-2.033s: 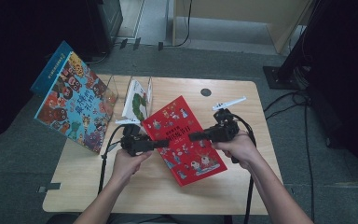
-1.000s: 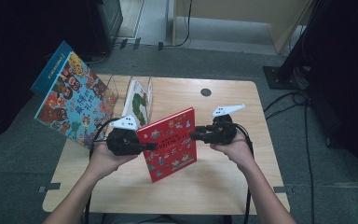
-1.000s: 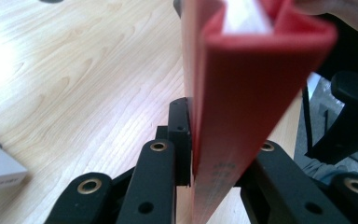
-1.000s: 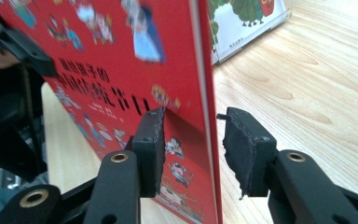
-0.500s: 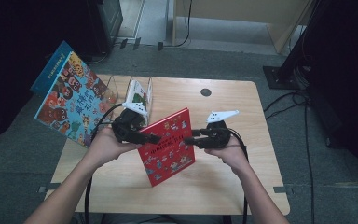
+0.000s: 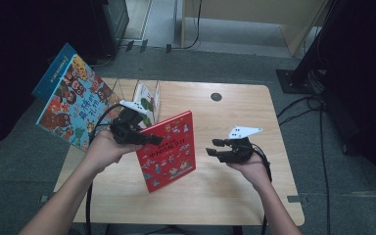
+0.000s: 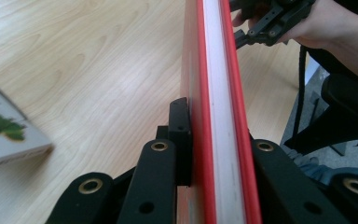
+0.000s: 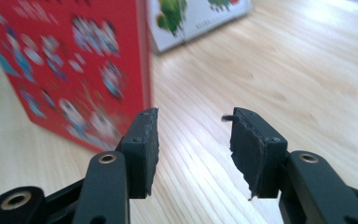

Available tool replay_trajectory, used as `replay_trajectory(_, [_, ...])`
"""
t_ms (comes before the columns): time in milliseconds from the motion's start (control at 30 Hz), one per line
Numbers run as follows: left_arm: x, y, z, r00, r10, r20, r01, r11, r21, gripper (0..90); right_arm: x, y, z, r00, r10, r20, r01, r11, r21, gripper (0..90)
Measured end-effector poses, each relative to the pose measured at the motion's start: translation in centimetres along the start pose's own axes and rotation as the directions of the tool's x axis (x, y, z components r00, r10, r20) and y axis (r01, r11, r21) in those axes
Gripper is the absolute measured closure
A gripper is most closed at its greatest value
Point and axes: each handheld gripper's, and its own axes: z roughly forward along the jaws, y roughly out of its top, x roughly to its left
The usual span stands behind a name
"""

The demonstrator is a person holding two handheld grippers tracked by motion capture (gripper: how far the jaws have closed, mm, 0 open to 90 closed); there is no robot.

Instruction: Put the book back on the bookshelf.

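The left gripper (image 6: 149, 139) pinched the red book (image 6: 169, 149) upright. Its own view showed white page edges. The right gripper (image 6: 214, 148) had just been opening, jaws spread, empty

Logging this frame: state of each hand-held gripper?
Left hand-held gripper: shut on the red book.
Right hand-held gripper: open, nothing between the jaws, which have just been opening.
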Motion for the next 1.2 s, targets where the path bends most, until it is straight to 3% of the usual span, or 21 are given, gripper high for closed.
replay_trajectory(100, [0.3,-0.5,-1.1,0.9999,-0.017,-0.003,0.017,0.9998,-0.012,80.0,-0.4,-1.2,0.4,0.9991,0.039,0.015,-0.039,0.999,0.011,50.7])
replay_trajectory(267, [0.9,-1.6,-3.0,0.9977,-0.055,-0.04,0.052,0.9971,-0.055,80.0,-0.5,-2.8,1.6,0.9967,0.028,0.077,-0.034,0.996,0.08,48.6])
replay_trajectory(333, [1.2,-2.1,-3.7,0.996,-0.073,-0.052,0.069,0.9952,-0.069,79.9,-0.3,-3.6,2.1,0.9961,0.014,0.087,-0.02,0.997,0.071,48.8])
replay_trajectory(500, [1.6,-3.3,-5.2,0.9904,-0.116,-0.075,0.109,0.9899,-0.091,79.9,-0.9,-4.9,3.3,0.9909,0.051,0.124,-0.062,0.994,0.086,48.7])
replay_trajectory(667, [1.9,-4.5,-6.5,0.9838,-0.158,-0.084,0.149,0.9827,-0.11,79.9,-1.0,-5.6,4.1,0.9877,0.041,0.151,-0.056,0.994,0.097,48.4])
replay_trajectory(767, [2.1,-5.3,-7.3,0.9767,-0.188,-0.102,0.175,0.9762,-0.129,79.9,-0.8,-5.7,4.6,0.9877,0.019,0.155,-0.035,0.994,0.099,48.2])
replay_trajectory(933, [2.6,-6.7,-8.8,0.9621,-0.24,-0.129,0.219,0.963,-0.157,79.8,-0.5,-5.7,5.1,0.9828,-0.061,0.174,0.043,0.994,0.102,44.5])
replay_trajectory(1200, [4.0,-8.6,-11.0,0.9307,-0.326,-0.167,0.29,0.9347,-0.205,79.7,-0.5,-5.6,5.2,0.9823,-0.051,0.18,0.032,0.994,0.105,40.4])
